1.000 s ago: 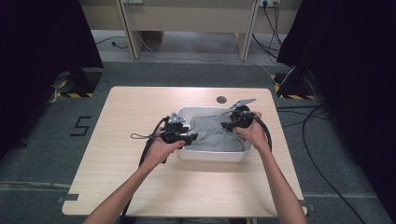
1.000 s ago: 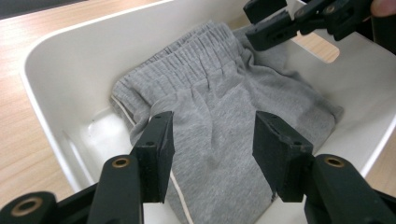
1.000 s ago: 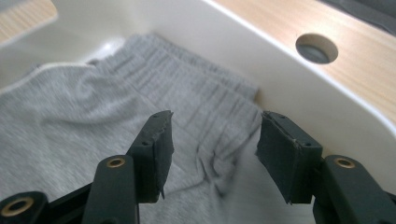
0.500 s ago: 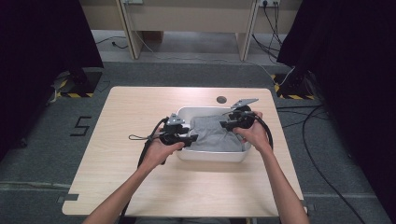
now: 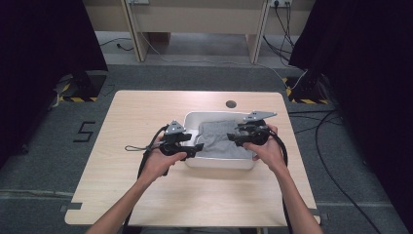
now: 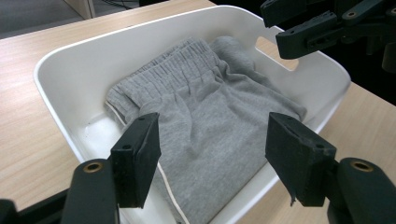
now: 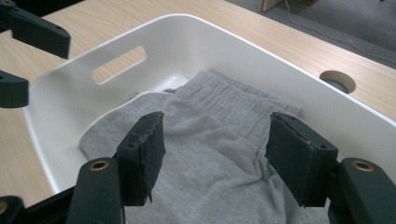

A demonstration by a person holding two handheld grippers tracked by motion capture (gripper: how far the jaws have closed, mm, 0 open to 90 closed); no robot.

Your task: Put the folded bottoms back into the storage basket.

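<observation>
Folded grey sweatpants (image 5: pixel 221 139) lie inside the white tub (image 5: pixel 220 163) at table centre. Your left gripper (image 5: pixel 198 147) at nine o'clock and right gripper (image 5: pixel 231 137) at three have just been opening, jaws empty, presumably after release.

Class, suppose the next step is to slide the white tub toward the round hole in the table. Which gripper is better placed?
Probably the right gripper: it sits over the white tub on the side nearer the round hole. The left gripper, open too, is at the far end.

Grey carpet floor (image 5: pixel 341 195), wood desk (image 5: pixel 195 14) behind, black curtains (image 5: pixel 44 48).
</observation>
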